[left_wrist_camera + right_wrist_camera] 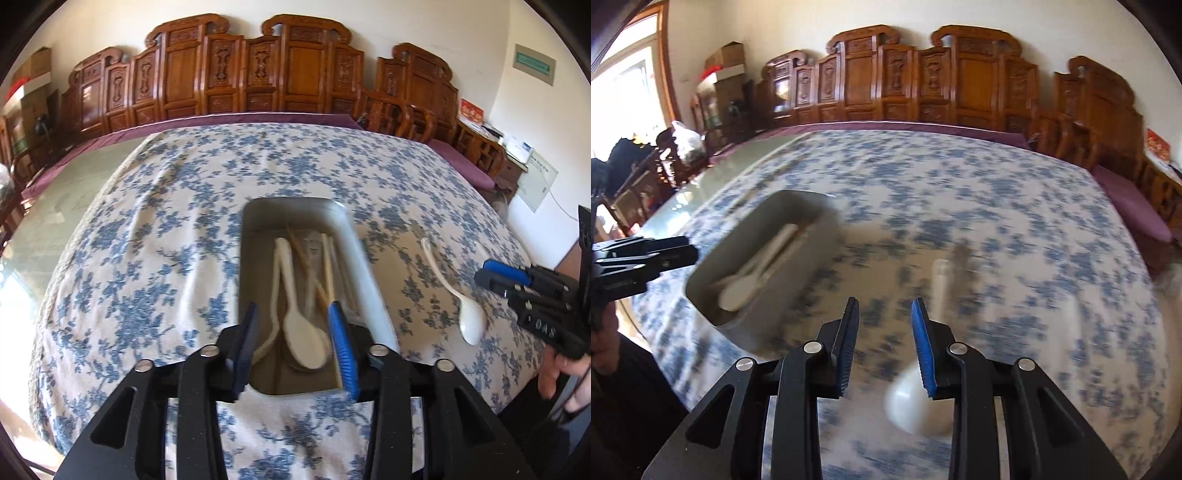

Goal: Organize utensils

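Wooden chopsticks (327, 266) show only leftward; right view seems blurred.

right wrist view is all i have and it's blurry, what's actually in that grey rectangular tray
Observer: In the left wrist view the grey rectangular tray holds white plastic spoons and wooden chopsticks.
Operator: anything gripped by the left one
Observer: No. The left gripper hangs over the tray's near end, jaws apart, nothing between them.
Operator: is the loose white spoon by my jaws the only one outside
Observer: The left view shows one white plastic spoon on the blue floral tablecloth, right of the tray, bowl end nearest the camera. I see no other utensil outside.
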